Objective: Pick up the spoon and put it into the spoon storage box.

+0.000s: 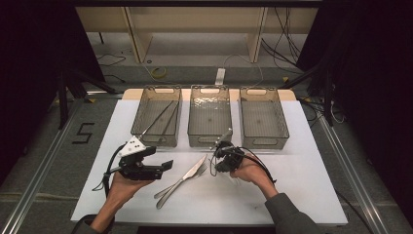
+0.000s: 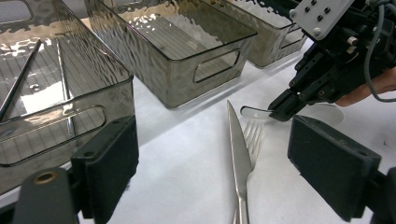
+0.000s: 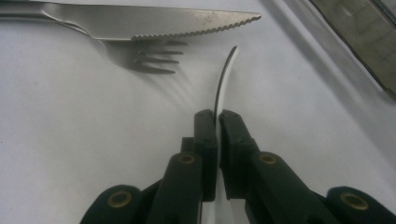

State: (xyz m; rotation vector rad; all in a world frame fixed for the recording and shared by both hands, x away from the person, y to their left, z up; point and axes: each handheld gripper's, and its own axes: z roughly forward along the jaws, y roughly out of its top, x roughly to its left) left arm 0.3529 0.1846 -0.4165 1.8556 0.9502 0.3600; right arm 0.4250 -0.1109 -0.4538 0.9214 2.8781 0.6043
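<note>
My right gripper (image 3: 216,116) is shut on a thin metal spoon (image 3: 224,74), seen edge-on and curving up out of the jaws. In the left gripper view the spoon's handle tip (image 2: 254,112) sticks out of the right gripper (image 2: 282,109), low over the white board. A knife (image 1: 187,173) and a fork (image 1: 197,170) lie side by side just left of the right gripper (image 1: 217,163). My left gripper (image 1: 165,168) is held to their left, open, with nothing between its wide jaws (image 2: 212,172). The knife (image 2: 238,144) and fork (image 2: 254,133) lie ahead of it.
Three translucent grey bins stand in a row at the back of the white board (image 1: 292,195): the left bin (image 1: 157,87) holds thin dark sticks (image 1: 160,119), beside it the middle bin (image 1: 209,87) and right bin (image 1: 263,88). Cables and shelving lie beyond the table.
</note>
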